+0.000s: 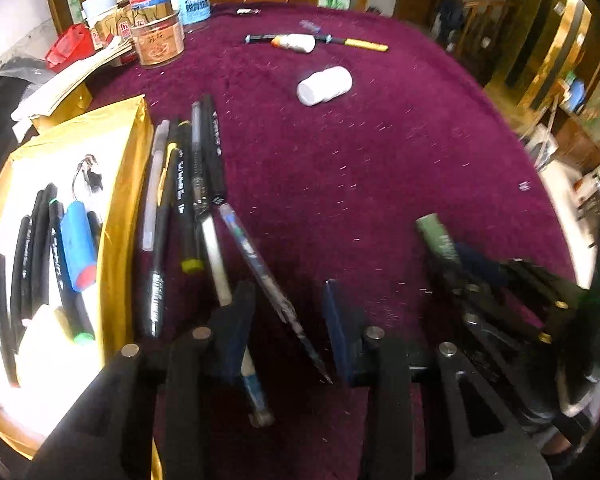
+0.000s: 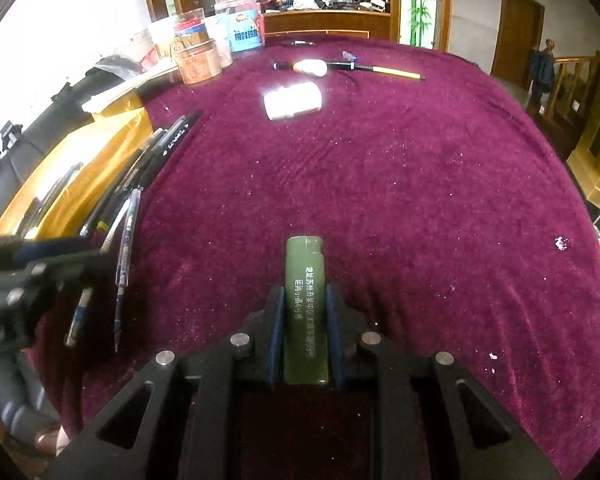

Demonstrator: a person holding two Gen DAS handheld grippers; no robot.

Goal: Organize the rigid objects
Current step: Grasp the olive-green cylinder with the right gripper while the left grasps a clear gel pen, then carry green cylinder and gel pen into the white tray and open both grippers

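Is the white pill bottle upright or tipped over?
Tipped over. The white pill bottle lies on its side on the maroon tablecloth, flat end facing the camera.

a round table (image 2: 380, 184) is covered by a deep magenta pile cloth (image 1: 340, 168), flecked with pale specks. a gold-edged tray (image 1: 118, 208) is set at its left edge. just beside the tray, a row of pens (image 1: 188, 184) is laid on the cloth, mostly black, with a clear-barrelled pen (image 1: 260, 268) lying askew at the near end. a white bottle (image 1: 325, 85) is seen on its side near the middle. farther back, a smaller white bottle (image 1: 296, 43) and a yellow-handled tool (image 1: 364, 44) are laid. jars (image 1: 158, 40) are clustered at the far left.
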